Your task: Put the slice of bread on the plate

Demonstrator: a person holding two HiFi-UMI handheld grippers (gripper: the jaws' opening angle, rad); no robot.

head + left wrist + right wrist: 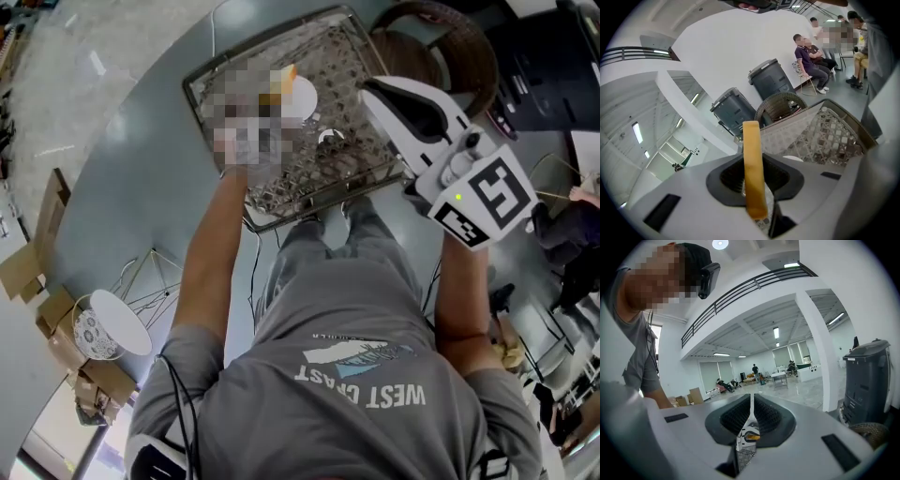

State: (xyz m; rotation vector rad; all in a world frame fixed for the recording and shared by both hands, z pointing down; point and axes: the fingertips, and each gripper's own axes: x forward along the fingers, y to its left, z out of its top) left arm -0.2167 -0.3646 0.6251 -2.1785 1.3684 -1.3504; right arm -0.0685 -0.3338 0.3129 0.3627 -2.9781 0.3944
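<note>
Gripping the slice of bread (752, 140) edge-on, the left gripper (754, 164) has its pads pressed on the two faces, so the slice stands upright between the jaws with its crust edge toward the camera. In the head view the bread shows as an orange corner over the wire basket (192, 89) on the grey surface (141, 159), right at the rim of the white plate (305, 98) that sits inside the basket. Further right, the right gripper (751, 411) is closed with nothing between its jaws. It hangs over the basket's right side.

The main risk is the slice's pose. Let go while upright, it would likely land on its edge and topple either way, perhaps half onto the wire mesh instead of flat on the plate. The basket wall is another hazard, since a jaw could catch on it and shift the basket or the plate. A hard squeeze could also dent soft bread.

A mosaic patch covers the left gripper in the head view, so the gap between bread and plate cannot be judged. From the left gripper view only a sliver of plate shows past the jaw. The right gripper view looks across the room and shows neither plate nor basket floor clearly.
</note>
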